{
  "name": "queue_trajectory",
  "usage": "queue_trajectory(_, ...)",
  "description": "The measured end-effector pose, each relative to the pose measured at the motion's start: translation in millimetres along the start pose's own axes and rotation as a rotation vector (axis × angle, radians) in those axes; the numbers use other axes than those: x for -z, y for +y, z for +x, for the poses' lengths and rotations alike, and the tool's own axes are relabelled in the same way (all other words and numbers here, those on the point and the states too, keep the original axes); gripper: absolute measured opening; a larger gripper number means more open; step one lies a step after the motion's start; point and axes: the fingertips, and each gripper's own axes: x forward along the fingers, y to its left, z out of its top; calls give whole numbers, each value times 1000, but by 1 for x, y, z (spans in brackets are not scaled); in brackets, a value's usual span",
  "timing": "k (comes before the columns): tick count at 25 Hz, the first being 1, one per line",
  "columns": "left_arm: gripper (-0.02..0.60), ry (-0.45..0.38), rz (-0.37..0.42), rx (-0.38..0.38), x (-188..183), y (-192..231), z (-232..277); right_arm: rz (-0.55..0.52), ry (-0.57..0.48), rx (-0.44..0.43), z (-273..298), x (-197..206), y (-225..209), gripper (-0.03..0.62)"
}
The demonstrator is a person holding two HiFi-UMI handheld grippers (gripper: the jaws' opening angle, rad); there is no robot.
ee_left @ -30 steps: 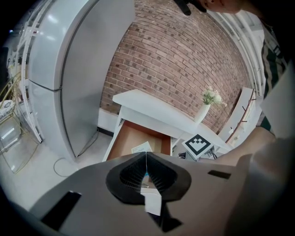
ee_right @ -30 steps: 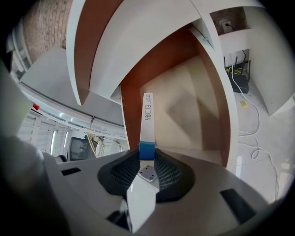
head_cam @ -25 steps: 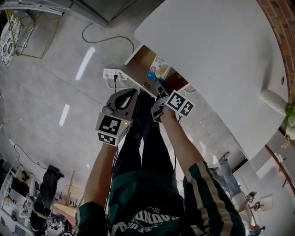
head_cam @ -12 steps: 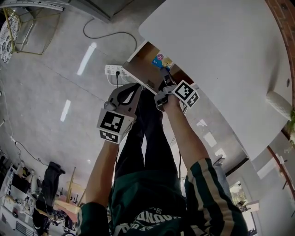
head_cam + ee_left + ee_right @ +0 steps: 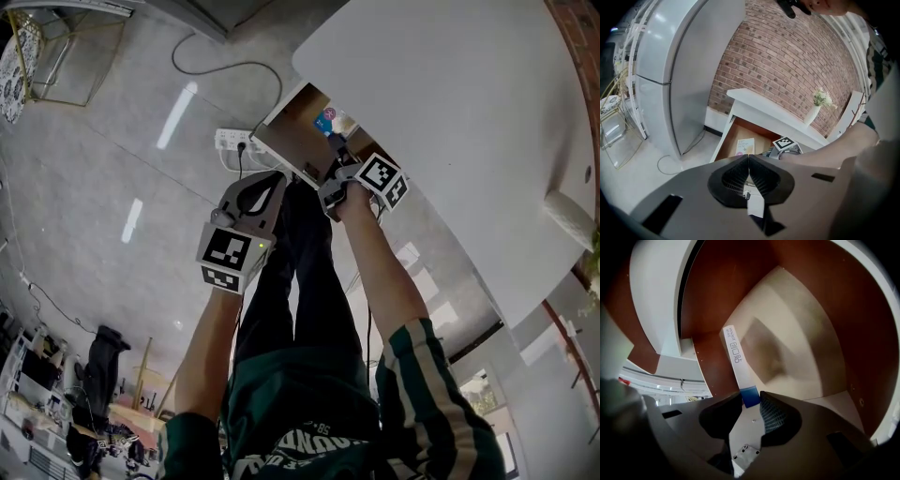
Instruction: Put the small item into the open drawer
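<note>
One slim white box [image 5: 736, 357], its blue end partly hidden, is clamped by the right gripper [image 5: 751, 398] inside the single open drawer [image 5: 292, 139], half covered by the tabletop [image 5: 450, 112]. The left gripper [image 5: 748, 161] is closed, empty.

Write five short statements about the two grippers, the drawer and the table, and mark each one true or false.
1. The right gripper is clamped on a slim white and blue packet. True.
2. The left gripper has its jaws wide apart. False: they are together, with nothing between them.
3. The drawer is pushed shut. False: it stands pulled out from under the white table.
4. A vase of flowers stands on the table. True.
5. The packet lies loose in the drawer. False: the right gripper grips it by its blue end.
</note>
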Motion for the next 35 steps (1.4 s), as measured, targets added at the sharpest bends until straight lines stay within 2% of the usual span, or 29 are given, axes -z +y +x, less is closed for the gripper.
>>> queue_trajectory(6, 17, 1, -7, -2, 4, 4, -3, -21, 45, 53, 6, 4, -9, 134)
queue_trajectory(9, 17, 1, -12, -2, 5, 5, -3, -28, 77, 56, 11, 6, -11, 167)
queue_trajectory(19, 17, 5, -14, -4, 7, 5, -5, -78, 119, 62, 11, 7, -16, 192)
queue_trajectory(25, 17, 2, -17, -3, 7, 4, -4, -79, 122, 86, 7, 9, -18, 204)
queue_trajectory(31, 17, 3, -17, -2, 8, 3, -6, -73, 96, 156, 1, 4, -30, 204)
queue_trajectory(35, 17, 5, -20, -5, 11, 4, -6, -74, 93, 161, 0, 4, -33, 204)
